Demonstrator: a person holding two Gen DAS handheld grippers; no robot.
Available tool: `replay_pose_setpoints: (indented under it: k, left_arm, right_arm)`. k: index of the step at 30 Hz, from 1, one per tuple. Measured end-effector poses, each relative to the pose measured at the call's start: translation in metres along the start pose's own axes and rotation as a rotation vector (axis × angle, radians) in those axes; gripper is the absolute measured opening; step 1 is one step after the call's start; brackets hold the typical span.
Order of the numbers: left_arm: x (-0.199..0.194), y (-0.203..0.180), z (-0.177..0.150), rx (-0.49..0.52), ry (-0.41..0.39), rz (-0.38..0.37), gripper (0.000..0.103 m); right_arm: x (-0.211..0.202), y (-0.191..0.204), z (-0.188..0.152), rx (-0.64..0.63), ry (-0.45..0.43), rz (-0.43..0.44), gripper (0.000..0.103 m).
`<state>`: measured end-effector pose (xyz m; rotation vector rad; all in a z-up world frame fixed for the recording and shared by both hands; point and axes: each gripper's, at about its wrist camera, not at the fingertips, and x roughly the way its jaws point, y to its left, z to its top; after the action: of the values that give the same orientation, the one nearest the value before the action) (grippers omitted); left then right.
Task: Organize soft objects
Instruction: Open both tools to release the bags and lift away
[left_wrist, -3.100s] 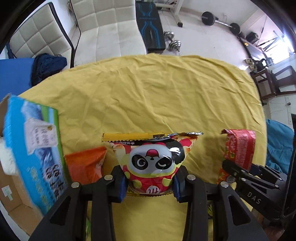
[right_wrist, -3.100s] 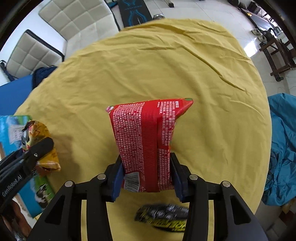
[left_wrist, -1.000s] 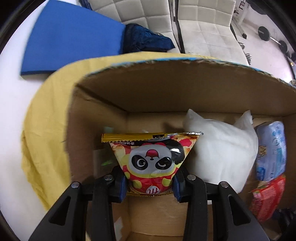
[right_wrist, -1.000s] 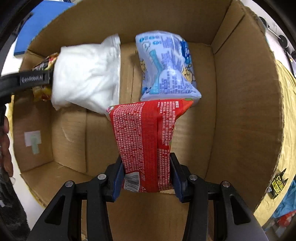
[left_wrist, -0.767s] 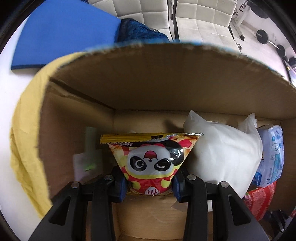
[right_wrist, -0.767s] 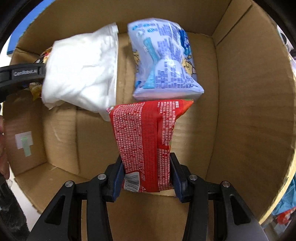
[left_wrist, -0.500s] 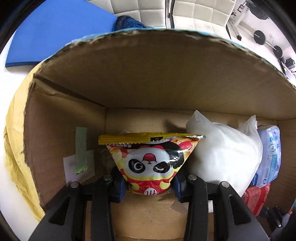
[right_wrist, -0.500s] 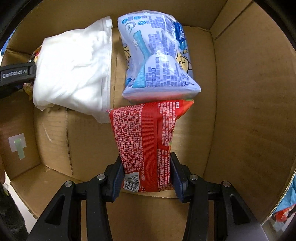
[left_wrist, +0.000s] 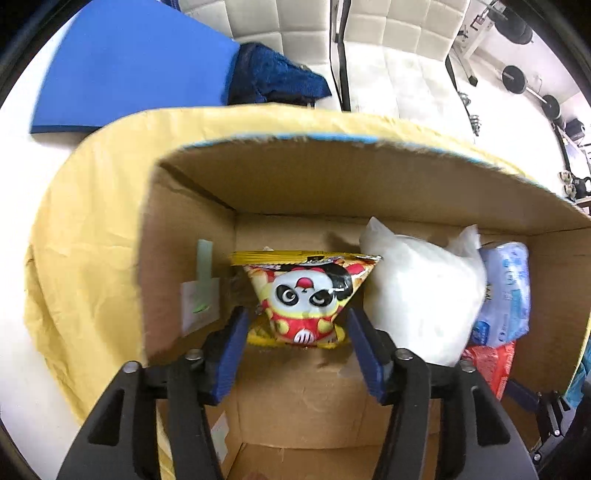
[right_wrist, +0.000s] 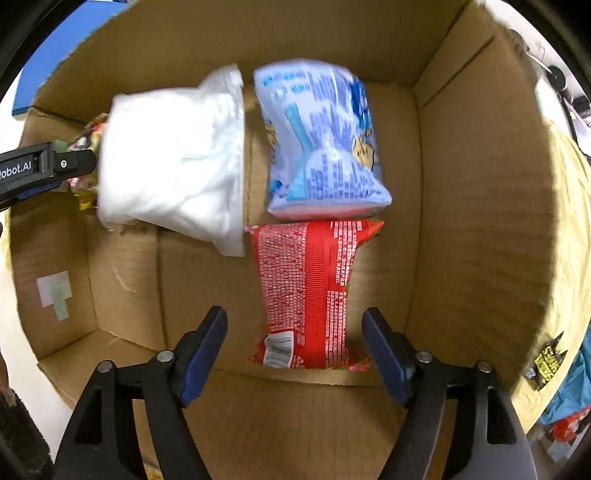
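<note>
At far left of the cardboard box (left_wrist: 177, 258), your left gripper (left_wrist: 297, 321) has just spread its fingers; the panda snack bag (left_wrist: 306, 295) sits between them unpressed, wedged against the white pouch (left_wrist: 421, 295) so it stays upright. Further right, your right gripper (right_wrist: 295, 332) has likewise just opened wide, leaving the red packet (right_wrist: 306, 291) flat on the box floor, butted against the blue packet (right_wrist: 321, 144) to fill the row.

Brown cardboard box (right_wrist: 461, 221) holds a red snack packet (right_wrist: 306, 291) with white print, a pale blue packet (right_wrist: 321, 144), a white bag (right_wrist: 173, 162), and a yellow-red panda packet (left_wrist: 306, 295); yellow cloth (left_wrist: 92, 229) covers the desk.
</note>
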<state>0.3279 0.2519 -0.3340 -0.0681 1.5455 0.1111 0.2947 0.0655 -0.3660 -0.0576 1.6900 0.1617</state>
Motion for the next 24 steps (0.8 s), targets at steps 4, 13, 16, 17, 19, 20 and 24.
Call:
replay_pose_setpoints:
  k: [4, 13, 16, 17, 19, 20, 24]
  left_arm:
    - [-0.021, 0.005, -0.013, -0.02, -0.038, -0.047, 0.068]
    - [-0.058, 0.008, -0.053, -0.042, -0.145, -0.062, 0.1]
    - [-0.057, 0.004, -0.068, -0.053, -0.172, -0.08, 0.1]
    - [-0.055, 0.001, -0.067, -0.055, -0.177, -0.087, 0.1]
    - [-0.06, -0.003, -0.075, -0.064, -0.199, -0.102, 0.1]
    - [-0.061, -0.004, -0.08, -0.065, -0.209, -0.1, 0.1]
    - [-0.076, -0.008, -0.104, -0.067, -0.26, -0.063, 0.1]
  right_arm:
    - [-0.024, 0.003, -0.002, -0.011, -0.037, 0.012, 0.089]
    - [-0.064, -0.001, -0.016, -0.012, -0.111, 0.016, 0.102]
    - [-0.077, -0.004, -0.027, -0.014, -0.147, 0.009, 0.103]
    - [-0.081, -0.006, -0.031, -0.012, -0.161, 0.01, 0.103]
    - [-0.084, -0.011, -0.042, -0.011, -0.185, 0.021, 0.103]
    - [-0.086, -0.014, -0.046, -0.011, -0.194, 0.021, 0.103]
    - [-0.097, -0.019, -0.066, -0.006, -0.231, 0.027, 0.103]
